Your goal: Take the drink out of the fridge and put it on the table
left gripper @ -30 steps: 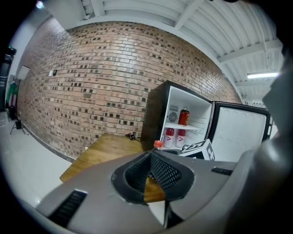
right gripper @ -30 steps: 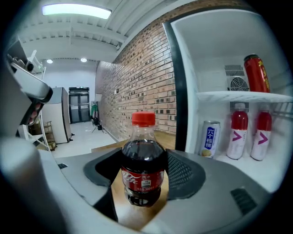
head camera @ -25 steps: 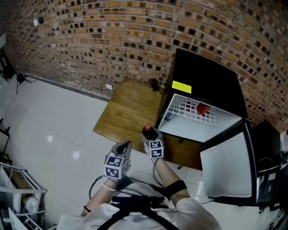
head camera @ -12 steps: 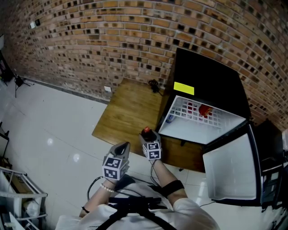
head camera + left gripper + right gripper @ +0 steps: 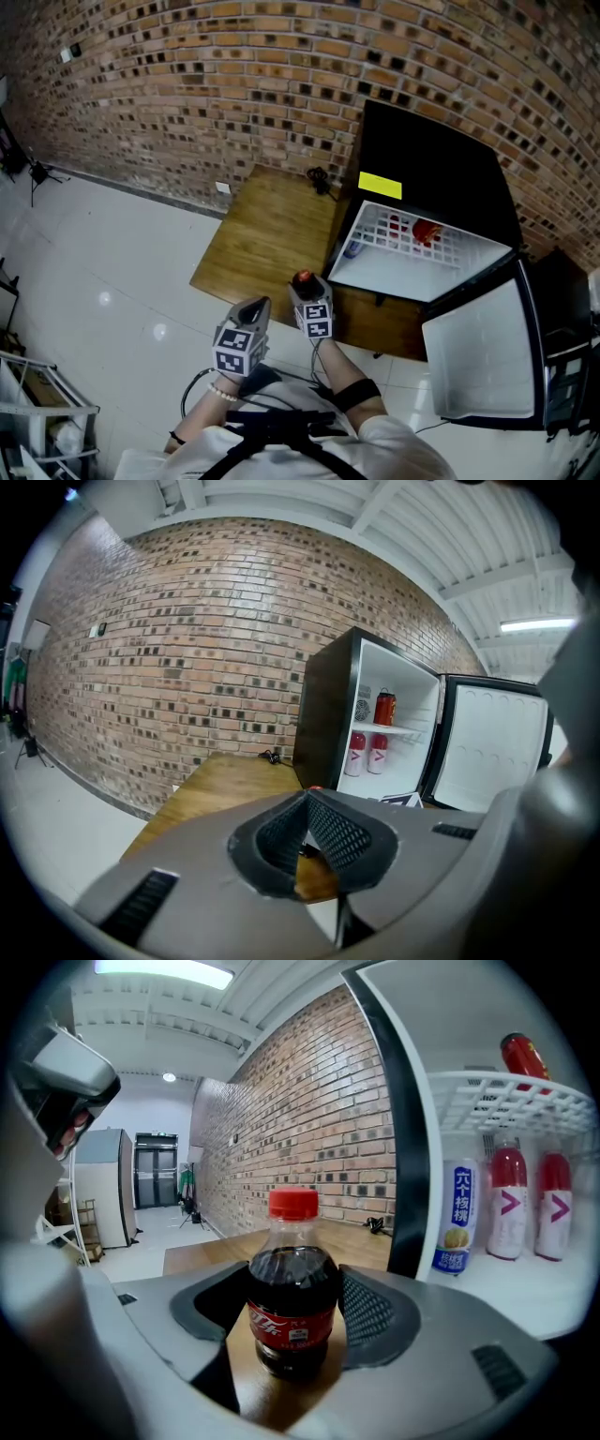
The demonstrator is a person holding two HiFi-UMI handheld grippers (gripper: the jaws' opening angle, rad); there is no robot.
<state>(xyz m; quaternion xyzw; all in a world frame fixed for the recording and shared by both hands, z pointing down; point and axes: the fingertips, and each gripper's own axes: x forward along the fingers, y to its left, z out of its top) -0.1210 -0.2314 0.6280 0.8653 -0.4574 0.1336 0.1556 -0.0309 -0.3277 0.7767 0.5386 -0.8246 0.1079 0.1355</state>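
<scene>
A small cola bottle (image 5: pixel 293 1297) with a red cap stands upright between the pads of my right gripper (image 5: pixel 293 1326), which is shut on its sides. The wooden table (image 5: pixel 262 234) shows right under the bottle's base; I cannot tell if it touches. In the head view the bottle's cap (image 5: pixel 303 277) sits at the table's near edge, just left of the open fridge (image 5: pixel 431 159). My left gripper (image 5: pixel 255 307) hangs beside it to the left, off the table's front edge. Its pads meet at the tip, so the left gripper (image 5: pixel 306 803) is shut and empty.
The fridge door (image 5: pixel 478 342) hangs wide open at the right. Inside stand a white-and-blue bottle (image 5: pixel 457 1213), two pink bottles (image 5: pixel 506 1204) and a red can (image 5: pixel 520 1054) on the wire shelf. A black cable (image 5: pixel 321 176) lies at the table's far corner by the brick wall.
My right gripper has carried the bottle a little to the left, away from the fridge, along the table's near edge. The left gripper has barely moved.
</scene>
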